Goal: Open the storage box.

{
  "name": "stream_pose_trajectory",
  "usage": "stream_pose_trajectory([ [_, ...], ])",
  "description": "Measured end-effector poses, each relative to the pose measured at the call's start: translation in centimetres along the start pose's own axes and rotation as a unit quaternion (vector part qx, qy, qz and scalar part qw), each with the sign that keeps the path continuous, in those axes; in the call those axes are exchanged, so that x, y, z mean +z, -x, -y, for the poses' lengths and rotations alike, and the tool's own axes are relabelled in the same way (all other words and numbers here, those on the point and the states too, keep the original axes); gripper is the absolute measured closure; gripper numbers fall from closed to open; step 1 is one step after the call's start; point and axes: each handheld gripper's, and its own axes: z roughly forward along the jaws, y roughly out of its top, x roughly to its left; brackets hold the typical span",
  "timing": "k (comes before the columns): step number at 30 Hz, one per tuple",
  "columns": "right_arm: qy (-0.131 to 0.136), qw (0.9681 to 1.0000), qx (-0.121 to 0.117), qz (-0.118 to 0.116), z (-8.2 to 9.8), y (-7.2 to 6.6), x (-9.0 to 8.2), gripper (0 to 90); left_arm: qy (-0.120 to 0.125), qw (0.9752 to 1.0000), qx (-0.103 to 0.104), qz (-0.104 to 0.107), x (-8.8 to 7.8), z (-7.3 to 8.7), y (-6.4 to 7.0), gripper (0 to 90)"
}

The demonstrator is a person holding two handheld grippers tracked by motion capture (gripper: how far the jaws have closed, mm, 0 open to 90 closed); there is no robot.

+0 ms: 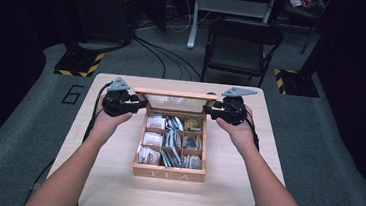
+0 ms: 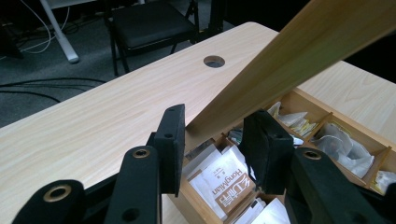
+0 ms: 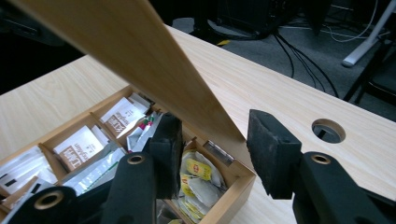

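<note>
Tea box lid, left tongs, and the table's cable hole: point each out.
Tea box lid [image 2: 299,46], left gripper view, wooden side edge.
Left tongs [image 1: 138,104], high view, between fingertips at the lid's end.
Cable hole [image 3: 328,130], right gripper view, its opening.

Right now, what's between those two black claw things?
The raised lid of the wooden tea box, seen from the high view; the left gripper and right gripper flank its side edges.

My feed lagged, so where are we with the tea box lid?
Done: the lid of the tea box stands raised on its hinges, with the tea bags exposed. In hand: the left gripper and right gripper each straddle a side edge of the lid. Left: probably swinging it to its resting position and letting go.
</note>
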Motion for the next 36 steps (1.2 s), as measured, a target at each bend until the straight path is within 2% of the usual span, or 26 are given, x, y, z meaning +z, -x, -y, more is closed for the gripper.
stream_pose_trajectory([
  [1, -0.004, 1.0, 0.004, 0.004, 0.1, 0.0, 0.1, 53.6, 0.004, 1.0, -0.002, -0.001, 0.1, 0.0, 0.0, 60.2],
  [3, -0.006, 0.9999, -0.002, 0.008, 0.1, 0.1, 0.3, 53.5, 0.005, 1.0, -0.004, -0.002, 0.1, 0.0, -0.1, 60.2],
  [11, -0.01, 0.9998, -0.007, 0.013, 0.4, 0.1, 1.1, 53.9, -0.003, 1.0, -0.008, 0.0, 0.2, -0.4, -0.2, 60.4],
  [16, -0.018, 0.9997, 0.002, 0.018, 0.6, 0.3, 1.6, 56.4, -0.002, 0.9999, -0.013, 0.002, 0.3, -0.5, -0.4, 60.4],
  [28, -0.008, 0.9997, 0.004, 0.022, 0.6, 0.9, 2.2, 59.1, -0.004, 0.9998, -0.02, 0.0, 0.6, -0.9, -0.8, 60.8],
  [36, -0.011, 0.9997, -0.001, 0.022, 0.4, 1.1, 2.4, 60.6, 0.003, 0.9996, -0.027, 0.0, 0.7, -1.0, -1.0, 61.1],
])
